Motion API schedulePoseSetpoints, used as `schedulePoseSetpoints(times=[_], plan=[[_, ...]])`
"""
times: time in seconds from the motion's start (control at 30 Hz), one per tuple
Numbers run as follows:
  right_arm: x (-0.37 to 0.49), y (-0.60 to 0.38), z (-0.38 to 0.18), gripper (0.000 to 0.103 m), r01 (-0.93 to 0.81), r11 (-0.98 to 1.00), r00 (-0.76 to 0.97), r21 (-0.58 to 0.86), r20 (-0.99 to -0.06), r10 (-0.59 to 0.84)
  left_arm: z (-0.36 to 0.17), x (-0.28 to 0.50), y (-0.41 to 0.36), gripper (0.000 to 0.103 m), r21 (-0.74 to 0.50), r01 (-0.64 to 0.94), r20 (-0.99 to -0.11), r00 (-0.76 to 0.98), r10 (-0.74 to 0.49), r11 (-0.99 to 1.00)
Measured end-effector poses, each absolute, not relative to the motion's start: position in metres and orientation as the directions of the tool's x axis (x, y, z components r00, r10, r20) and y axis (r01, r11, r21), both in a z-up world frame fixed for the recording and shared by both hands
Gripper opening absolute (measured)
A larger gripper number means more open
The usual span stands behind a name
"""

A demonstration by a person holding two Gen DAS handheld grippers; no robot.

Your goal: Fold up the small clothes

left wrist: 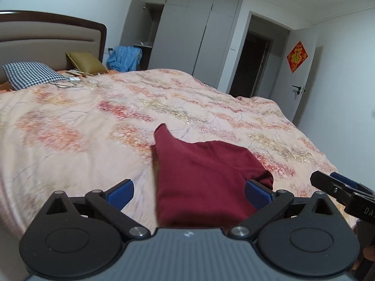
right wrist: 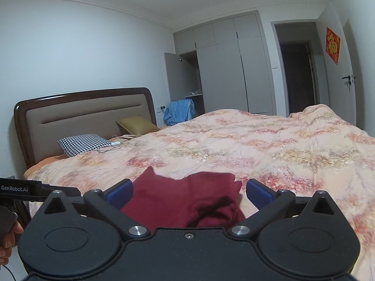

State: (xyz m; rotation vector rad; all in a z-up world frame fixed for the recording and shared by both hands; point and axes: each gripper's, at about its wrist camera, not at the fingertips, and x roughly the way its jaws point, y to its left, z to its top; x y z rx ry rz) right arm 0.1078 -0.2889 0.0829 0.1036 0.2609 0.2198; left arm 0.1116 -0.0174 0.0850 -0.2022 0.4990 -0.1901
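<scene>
A dark red garment [left wrist: 201, 178] lies partly folded on the floral bedspread [left wrist: 93, 121], one corner sticking up at its far left. My left gripper [left wrist: 189, 193] is open, its blue pads either side of the garment's near edge, holding nothing. In the right wrist view the same garment [right wrist: 178, 199] lies between the blue pads of my right gripper [right wrist: 188, 193], which is open and empty; a rumpled fold sits at its near right. The right gripper [left wrist: 339, 187] shows at the right edge of the left wrist view, and the left gripper's body [right wrist: 28, 190] at the left edge of the right view.
A houndstooth pillow [right wrist: 84, 144], an olive cushion [right wrist: 137, 125] and a charger with cable [right wrist: 114, 144] lie by the headboard [right wrist: 86, 114]. Blue clothes [right wrist: 179, 111] hang by the open wardrobe [right wrist: 218, 70]. A doorway [right wrist: 298, 70] lies beyond the bed's far side.
</scene>
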Motion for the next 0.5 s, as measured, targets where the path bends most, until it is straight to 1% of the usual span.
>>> schedulePoseSetpoints(times=[0.17, 0.33, 0.5], plan=[[0.064, -0.281, 0.076, 0.102, -0.182, 0.975, 0.950, 0.128, -0.231, 0.208, 0.075, 0.070, -0.010, 0.103, -0.215, 0.109, -0.444, 0.874, -0.196, 0.971], [0.031, -0.280, 0.065, 0.102, -0.122, 0.986, 0.967, 0.109, -0.212, 0.143, 0.064, 0.048, -0.007, 0.103, -0.216, 0.096, -0.437, 0.880, -0.184, 0.972], [0.018, -0.282, 0.055, 0.102, -0.086, 0.990, 0.967, 0.109, -0.231, 0.109, 0.053, 0.034, -0.007, 0.103, -0.218, 0.093, -0.442, 0.878, -0.183, 0.972]])
